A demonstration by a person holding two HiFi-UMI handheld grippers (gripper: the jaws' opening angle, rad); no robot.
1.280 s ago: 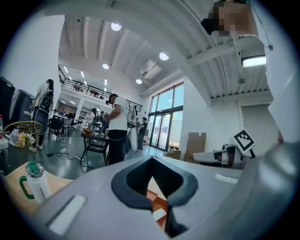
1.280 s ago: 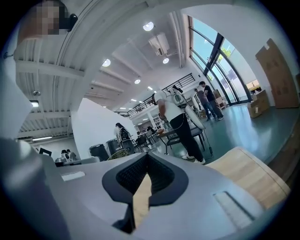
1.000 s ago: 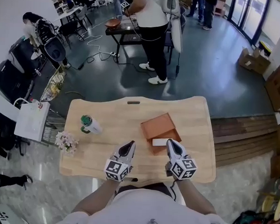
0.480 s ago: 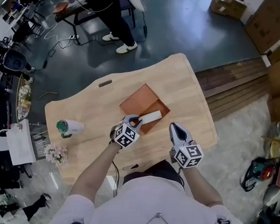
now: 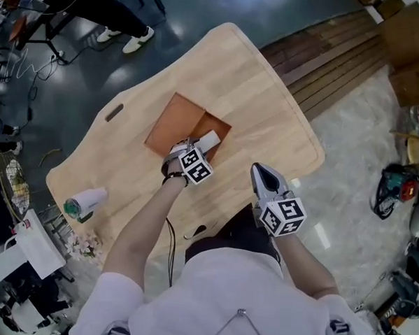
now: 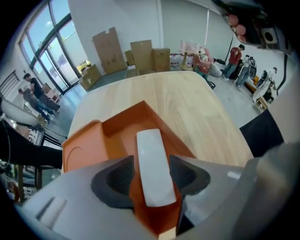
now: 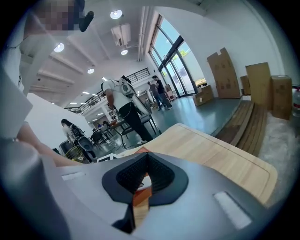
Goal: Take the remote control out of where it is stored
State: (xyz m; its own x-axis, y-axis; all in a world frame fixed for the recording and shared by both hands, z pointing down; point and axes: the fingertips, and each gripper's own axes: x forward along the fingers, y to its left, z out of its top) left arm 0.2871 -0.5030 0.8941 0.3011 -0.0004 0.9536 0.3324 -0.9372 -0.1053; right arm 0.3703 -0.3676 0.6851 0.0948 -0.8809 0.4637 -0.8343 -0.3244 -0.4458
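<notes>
A white remote control lies in an open orange box in the middle of the wooden table. My left gripper reaches into the box. In the left gripper view the remote runs lengthwise between the two pads, which stand open close on either side of it, with a strip of orange box showing at the left pad. My right gripper hovers shut and empty near the table's front edge, right of the box. In the right gripper view its pads meet.
A green-and-white bottle lies at the table's left end, with flowers and a white bag beyond it. Wooden planks and cardboard boxes lie past the right edge. A person's legs stand at the far side.
My left gripper has moved forward from the front edge into the orange box and now straddles the remote. The right gripper stayed near the front edge. The head view has swung round.
</notes>
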